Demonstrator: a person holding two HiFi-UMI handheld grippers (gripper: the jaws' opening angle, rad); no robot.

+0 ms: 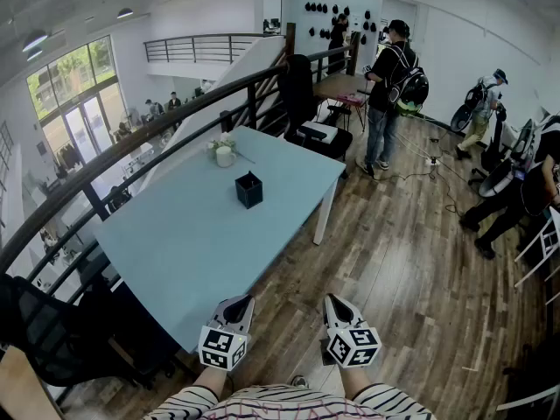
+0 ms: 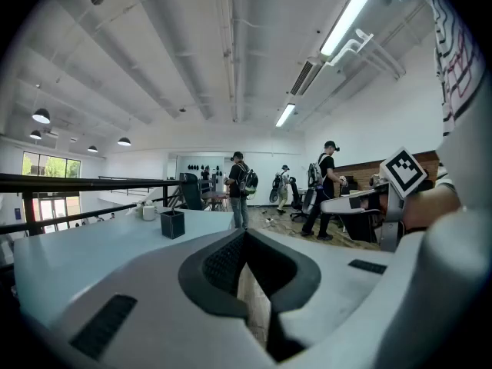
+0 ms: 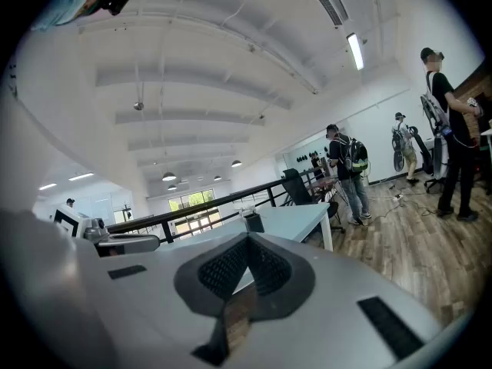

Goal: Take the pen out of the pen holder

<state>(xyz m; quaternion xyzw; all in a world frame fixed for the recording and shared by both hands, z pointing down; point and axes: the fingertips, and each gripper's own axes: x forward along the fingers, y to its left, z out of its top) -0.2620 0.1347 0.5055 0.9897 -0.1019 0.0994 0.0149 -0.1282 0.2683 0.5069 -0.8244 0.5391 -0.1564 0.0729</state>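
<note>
Honestly nothing's done yet: my left hand-held gripper (image 1: 237, 304) and right hand-held gripper (image 1: 336, 304) are both clenched on nothing just off the near end of the bench (image 1: 175, 252), while the black pen holder (image 1: 248, 189) sits well off toward the far end, pen too small to spot.

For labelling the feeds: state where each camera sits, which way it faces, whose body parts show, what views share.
Head view: on the person's head, looking steeply down at table and pen holder; left tongs, right tongs, striped sleeves show.
Left gripper view: on left tongs, facing across the table; shut jaws, right tongs show.
Right gripper view: on right tongs, facing the table; shut jaws show.
All share table and pen holder.
</note>
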